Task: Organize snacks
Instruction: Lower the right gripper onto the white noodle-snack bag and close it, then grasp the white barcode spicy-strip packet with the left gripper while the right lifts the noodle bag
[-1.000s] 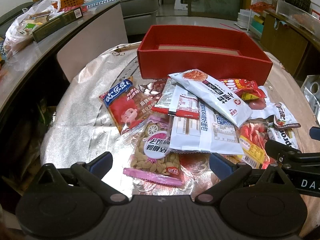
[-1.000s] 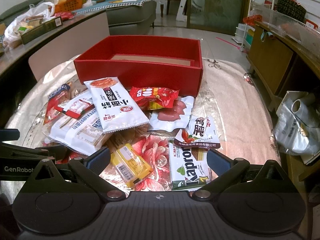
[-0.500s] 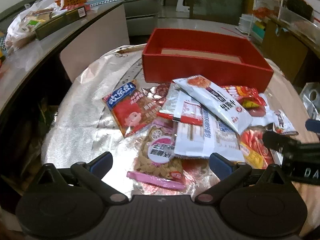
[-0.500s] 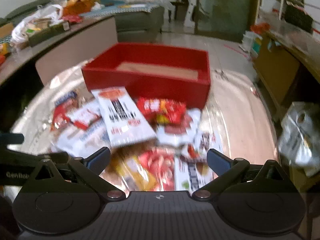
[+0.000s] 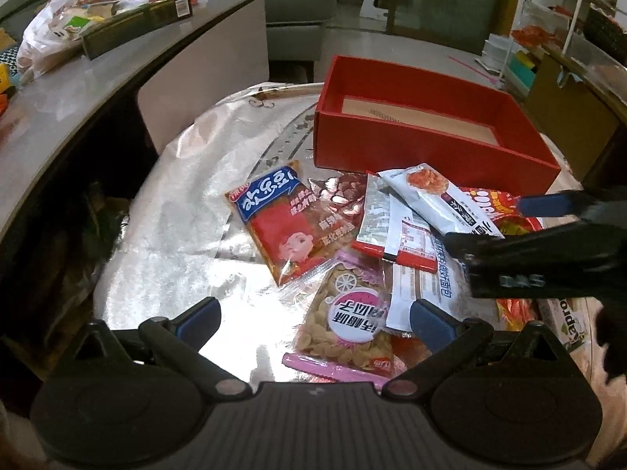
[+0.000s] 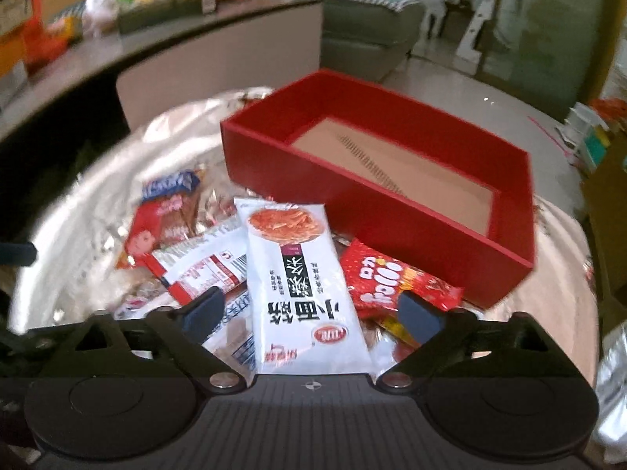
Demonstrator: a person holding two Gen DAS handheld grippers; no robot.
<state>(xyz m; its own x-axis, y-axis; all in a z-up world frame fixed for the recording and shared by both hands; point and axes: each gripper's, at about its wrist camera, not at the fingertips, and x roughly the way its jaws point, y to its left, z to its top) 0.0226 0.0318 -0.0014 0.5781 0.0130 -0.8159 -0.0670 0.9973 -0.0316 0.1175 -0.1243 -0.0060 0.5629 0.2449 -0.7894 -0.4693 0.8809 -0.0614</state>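
Since second ago, you are swinging right gripper [image 6: 309,311] leftward over pile, now straddling white packet [image 6: 301,286].

Left gripper [image 5: 313,315]: jaws wide, holding nothing, hovering over nut bag [image 5: 348,325].

White packet: lying atop pile, near red box [image 6: 392,192], long axis running straight between right jaws, wide and empty. Right arm nearer.

Box sitting beyond packet, nothing in it yet.

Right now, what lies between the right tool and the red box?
In the right wrist view, the white noodle packet lies between the open right tool and the red box, with a red candy packet beside it.
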